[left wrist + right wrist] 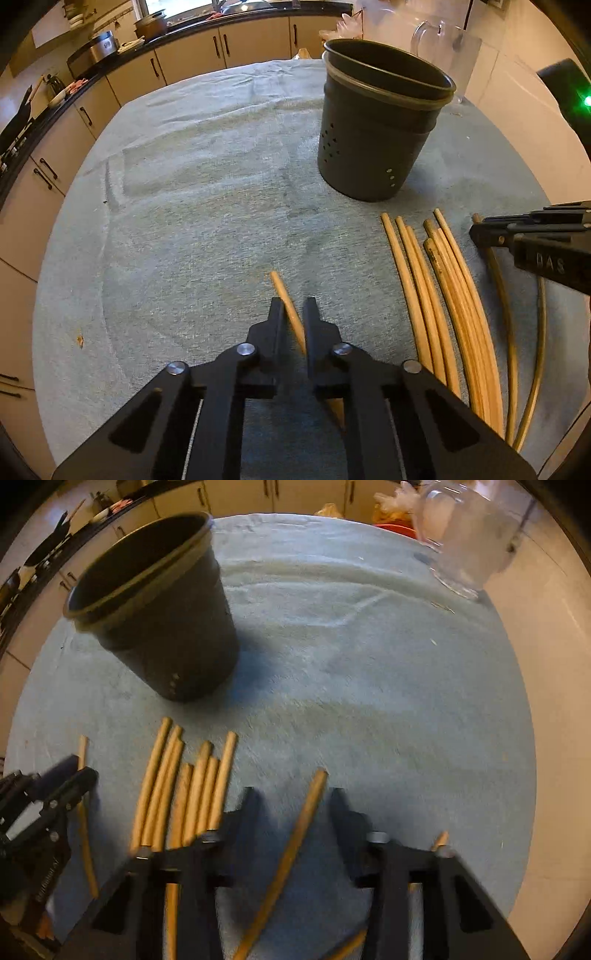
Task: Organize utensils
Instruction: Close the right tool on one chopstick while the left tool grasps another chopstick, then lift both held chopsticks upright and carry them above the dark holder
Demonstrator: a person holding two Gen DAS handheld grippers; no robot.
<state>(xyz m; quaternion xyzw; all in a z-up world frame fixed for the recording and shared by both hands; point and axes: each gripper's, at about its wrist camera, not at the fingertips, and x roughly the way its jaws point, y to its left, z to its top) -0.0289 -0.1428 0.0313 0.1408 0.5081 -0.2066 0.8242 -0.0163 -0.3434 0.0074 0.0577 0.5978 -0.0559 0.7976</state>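
The pale wooden chopstick (pixel 281 288) lies low on the surface, its long axis running away from the camera with the far tip leaning a little left, and the left tongs (pixel 293 302) are closed on it part-way along its length. Ahead and to the right of that grip the dark grey perforated cylindrical holder (pixel 373 140) stands upright on the grey-blue cloth-covered surface (pixel 203 184), with nothing showing above its rim. To go in, this stick would probably have to be lifted, tipped towards upright and carried forward and right. Between the left tongs and the right ones the loose bundle of wooden chopsticks (pixel 436 288) lies side by side, all pointing roughly at the holder, just short of its base. In the right wrist view a second wooden chopstick (pixel 291 842) lies slanted, its far tip to the right, between the fingers of the right tongs (pixel 293 794), which stand open and apart from it. From there the holder is ahead and to the left. Both hands seem similarly near, but only the left has a stick.
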